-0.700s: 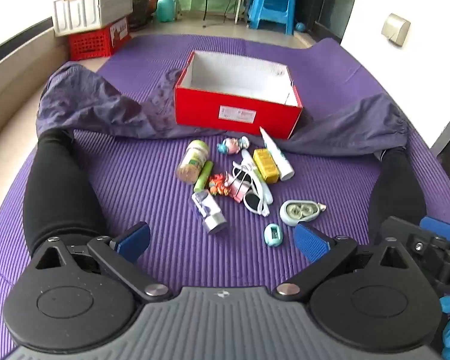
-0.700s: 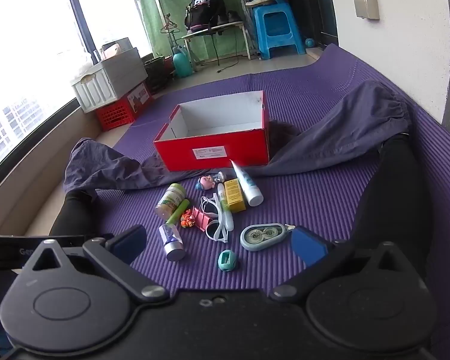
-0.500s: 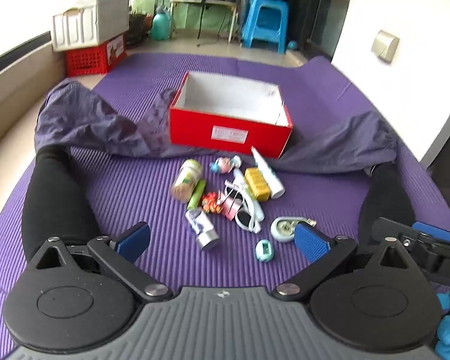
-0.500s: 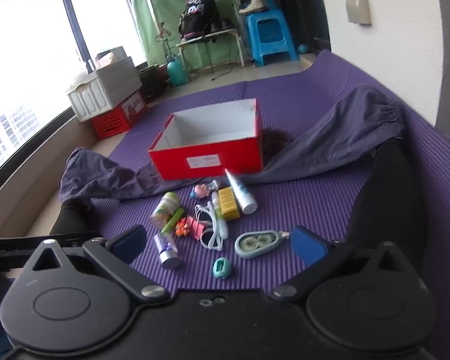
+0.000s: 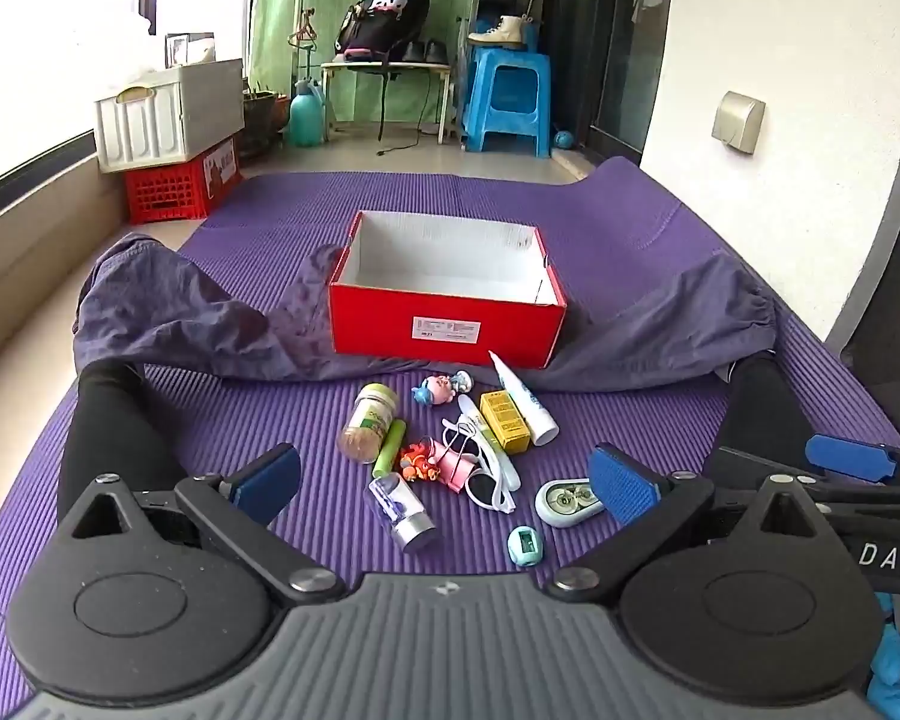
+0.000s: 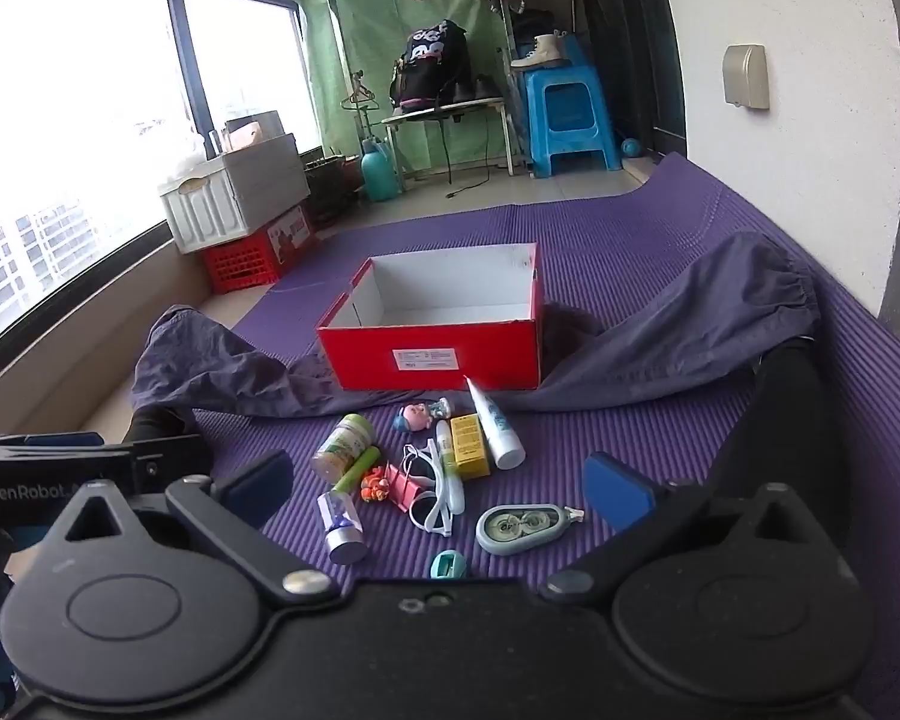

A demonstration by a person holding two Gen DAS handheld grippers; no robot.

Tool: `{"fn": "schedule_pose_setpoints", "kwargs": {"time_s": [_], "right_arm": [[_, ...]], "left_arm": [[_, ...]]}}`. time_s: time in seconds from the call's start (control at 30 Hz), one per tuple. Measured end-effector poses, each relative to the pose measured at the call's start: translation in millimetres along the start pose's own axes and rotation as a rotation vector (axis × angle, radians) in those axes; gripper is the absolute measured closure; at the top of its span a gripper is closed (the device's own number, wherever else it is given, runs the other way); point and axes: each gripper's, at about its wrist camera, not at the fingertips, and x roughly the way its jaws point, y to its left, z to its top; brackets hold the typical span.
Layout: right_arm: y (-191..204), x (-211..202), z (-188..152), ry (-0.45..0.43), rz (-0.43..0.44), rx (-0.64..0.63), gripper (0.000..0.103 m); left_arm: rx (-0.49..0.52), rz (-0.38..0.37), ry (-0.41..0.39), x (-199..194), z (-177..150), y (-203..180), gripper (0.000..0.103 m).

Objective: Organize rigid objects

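An empty red box point(image 5: 447, 324) point(image 6: 432, 357) with a white inside stands on the purple mat. In front of it lies a cluster of small items: a green-capped jar point(image 5: 369, 423) point(image 6: 342, 450), a white tube point(image 5: 522, 399) point(image 6: 493, 423), a yellow box point(image 5: 504, 420) point(image 6: 469, 445), white sunglasses point(image 5: 486, 474) point(image 6: 435, 495), a correction tape point(image 5: 567, 501) point(image 6: 519, 528), a clear cylinder point(image 5: 402, 510) point(image 6: 341, 528) and a teal sharpener point(image 5: 525, 545) point(image 6: 448, 564). My left gripper point(image 5: 444, 483) and right gripper point(image 6: 438, 489) hover open above the near items, holding nothing.
A person's legs in black point(image 5: 114, 426) point(image 6: 774, 420) lie along both sides of the mat under a purple-grey cloth point(image 5: 168, 312). White and red crates point(image 5: 168, 138) stand far left. A blue stool point(image 5: 507, 99) and a low table are at the back, a wall on the right.
Both grippers have tilted up and pulled back a little, so the box and the items sit lower in both views and more of the room shows. Jaws stayed open.
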Motion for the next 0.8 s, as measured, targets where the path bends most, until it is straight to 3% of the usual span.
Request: {"fn": "schedule_pose_setpoints", "kwargs": {"time_s": [0.4, 0.8], "right_arm": [[0.6, -2.6, -0.3, -0.012, -0.003, -0.009, 0.0], [-0.2, -3.1, -0.5, -0.014, -0.006, -0.012, 0.0]], "left_arm": [[-0.007, -0.007, -0.028, -4.5, -0.8, -0.6, 0.0], [-0.033, -0.023, 0.0, 0.0, -1.2, 4.7, 0.0]]}}
